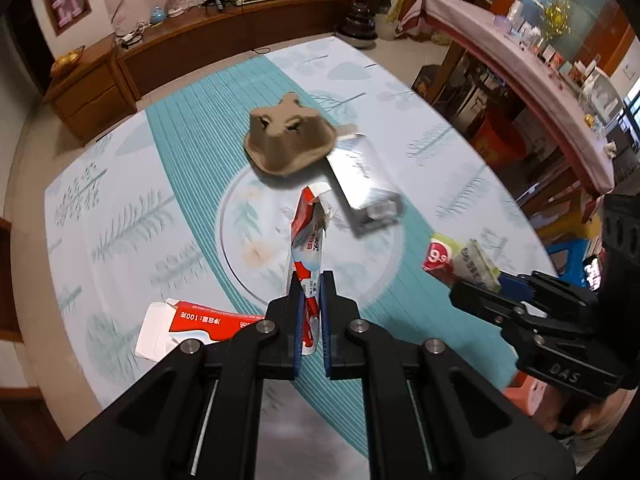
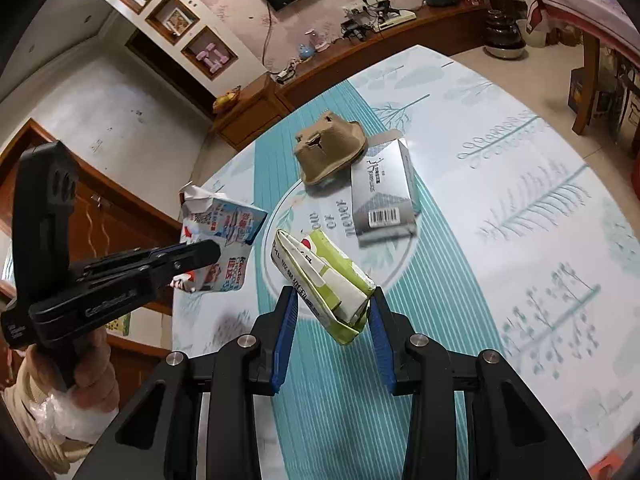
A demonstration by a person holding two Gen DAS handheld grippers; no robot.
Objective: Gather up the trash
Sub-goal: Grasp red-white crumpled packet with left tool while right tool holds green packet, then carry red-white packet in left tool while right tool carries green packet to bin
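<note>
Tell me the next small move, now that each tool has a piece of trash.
Probably carry both off to wherever the trash goes; no bin shows here. The left tool is shut on the flattened red-and-white carton, the right tool on the green carton. Three more pieces remain on the table.

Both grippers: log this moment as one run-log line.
left gripper: shut on flattened carton | right gripper: shut on green packet | on table: brown cup carrier, grey box, red box
</note>
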